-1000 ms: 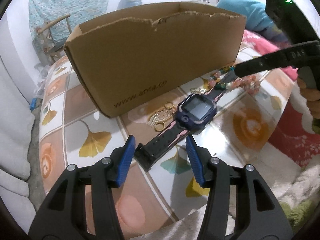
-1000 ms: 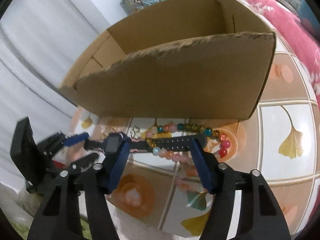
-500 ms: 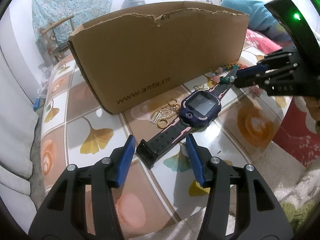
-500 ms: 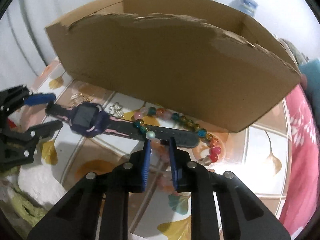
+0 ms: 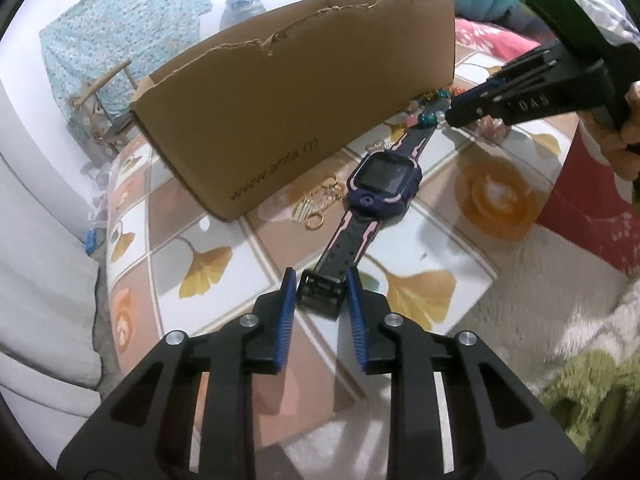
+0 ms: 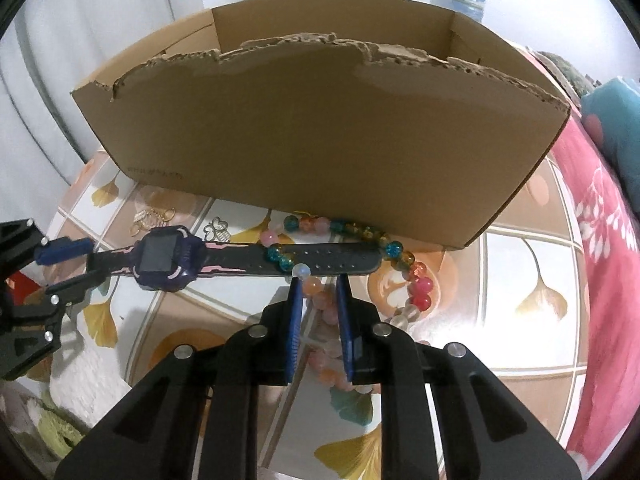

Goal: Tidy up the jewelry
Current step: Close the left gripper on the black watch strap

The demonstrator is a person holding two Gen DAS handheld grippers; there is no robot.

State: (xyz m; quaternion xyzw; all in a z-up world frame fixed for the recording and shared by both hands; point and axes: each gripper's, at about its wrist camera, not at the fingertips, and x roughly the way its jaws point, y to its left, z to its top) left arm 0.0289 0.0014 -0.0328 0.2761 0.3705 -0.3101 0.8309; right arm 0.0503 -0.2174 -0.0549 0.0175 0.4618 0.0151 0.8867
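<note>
Left gripper point(image 5: 320, 280): its fingers are closing around the buckle end of the watch point(image 5: 386, 178). The buckle is between the blue pads, but small gaps remain on both sides, so I judge it is not pressed yet.

Right gripper point(image 6: 319, 282): its fingers are narrow and sit over the bead bracelet point(image 6: 416, 280), near the far end of the watch strap. Pink beads are between the pads. Whether the pads press on them I cannot tell.

Watch: it lies flat on the bench point(image 5: 208, 256), just in front of the cardboard box point(image 6: 320, 132), stretched between the two grippers. Its far strap end lies across the bracelet.

Bracelet: it lies on the bench, against the front wall of the box, partly under the watch strap.

Other jewelry: gold earrings point(image 5: 320, 208) lie beside the watch face, and a small silver charm point(image 6: 218, 228) lies near the strap. Both are outside the box.

Risk 1: the strap and the beads overlap, so lifting one may drag the other and drop it off the bench.

Risk 2: the buckle is thin and smooth, so it can slip from the pads if the grip is only on its edge.

Risk 3: the box wall is high and torn, so a hanging strap or bracelet may catch on the rim.
</note>
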